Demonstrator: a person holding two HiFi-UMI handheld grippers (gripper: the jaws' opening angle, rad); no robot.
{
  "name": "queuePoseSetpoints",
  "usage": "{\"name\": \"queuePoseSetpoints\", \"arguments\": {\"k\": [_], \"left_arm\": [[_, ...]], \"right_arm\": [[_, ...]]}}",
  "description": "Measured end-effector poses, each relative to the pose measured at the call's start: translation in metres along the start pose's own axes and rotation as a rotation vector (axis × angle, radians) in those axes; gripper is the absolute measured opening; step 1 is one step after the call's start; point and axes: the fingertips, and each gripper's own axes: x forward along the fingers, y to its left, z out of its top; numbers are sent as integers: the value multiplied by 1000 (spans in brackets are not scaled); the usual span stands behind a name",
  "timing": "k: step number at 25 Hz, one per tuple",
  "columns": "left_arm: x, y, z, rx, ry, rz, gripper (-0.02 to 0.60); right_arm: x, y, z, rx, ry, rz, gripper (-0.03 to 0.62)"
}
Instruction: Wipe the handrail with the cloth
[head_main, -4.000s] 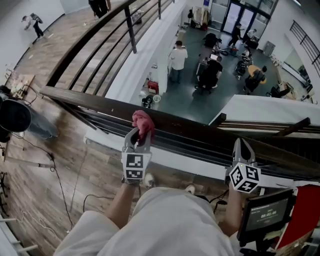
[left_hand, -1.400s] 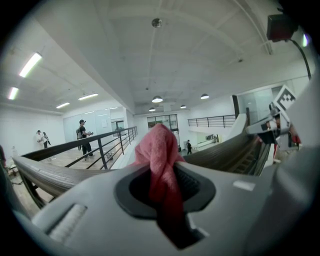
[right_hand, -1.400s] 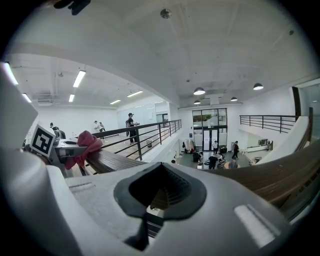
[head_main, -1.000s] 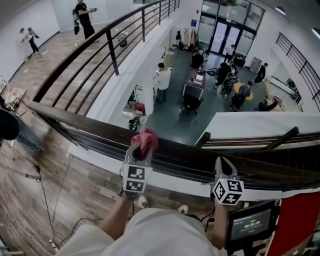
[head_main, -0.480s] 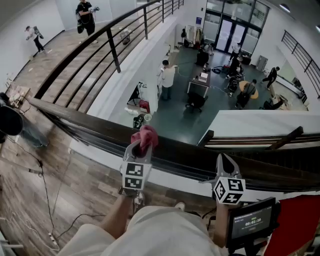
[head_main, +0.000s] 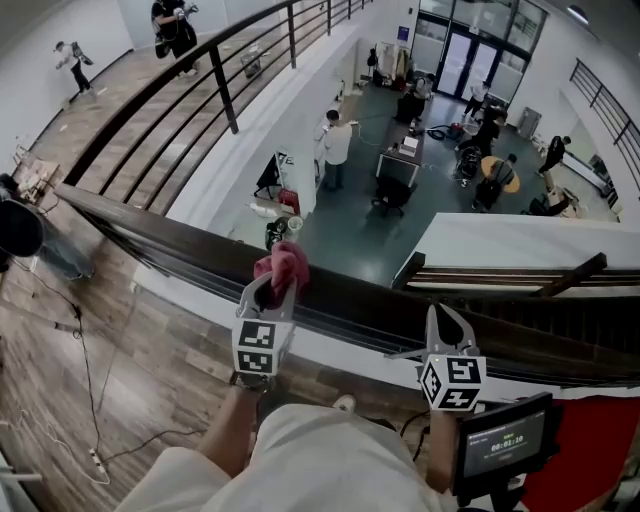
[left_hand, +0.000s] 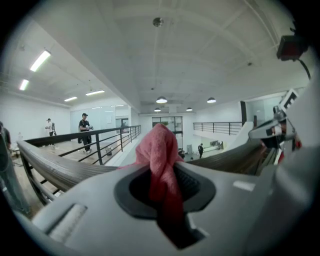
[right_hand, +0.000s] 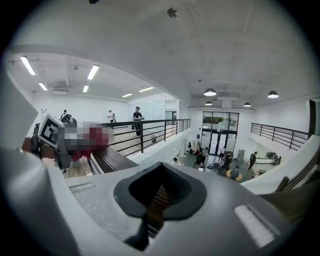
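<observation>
Background: open atrium (head_main: 400, 215) is seen below a mezzanine, with several people (head_main: 338, 140) and desks on the lower level and glazed doors at the far end.
Floor: wood-plank floor (head_main: 110, 350) is shown at the left of the head view, with cables laid across it.
Far railing: black metal railing (head_main: 220, 90) is run along the mezzanine edge, upper left. Two people are stood behind it.
Handrail: dark wooden handrail (head_main: 160, 235) is run diagonally across the head view, upper left to lower right, with metal bars under it.
Wearer: pale trousers (head_main: 320, 460) are seen at the bottom edge, forearms extended to both tools.
Screen: small screen (head_main: 503, 440) is mounted lower right. Digits are lit but too small to be read.
Left tool (head_main: 265, 292): jaws are pinched on the cloth. Tips are set at the near edge of the handrail, marker cube turned up to the head camera.
Right tool (head_main: 440, 318): jaws are pressed together with nothing gripped. Tips are placed over the handrail, well apart from the left tool. Handrail wood is seen through the slit.
Cloth (head_main: 283, 265): pink-red and bunched, clamped in the left tool. The bulk is pushed out past the tips and laid on top of the handrail.
</observation>
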Motion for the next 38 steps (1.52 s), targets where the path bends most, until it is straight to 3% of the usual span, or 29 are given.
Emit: {"name": "queuePoseSetpoints", "arguments": {"k": [11, 19, 28, 33, 38], "left_arm": [[0, -18, 14, 15, 8, 35, 80], [5, -26, 12, 40, 12, -22, 80], [-1, -8, 1, 97, -12, -90, 80], [7, -29, 10, 135, -14, -139, 80], [14, -45, 9, 122, -4, -173, 81]], "right_arm": [[-9, -14, -3, -22, 37, 39, 3], [-6, -24, -11, -21, 53, -46, 3], [7, -1, -17, -130, 79, -160, 3], [4, -24, -14, -104, 83, -204, 3], [1, -44, -10, -92, 73, -258, 3]]}}
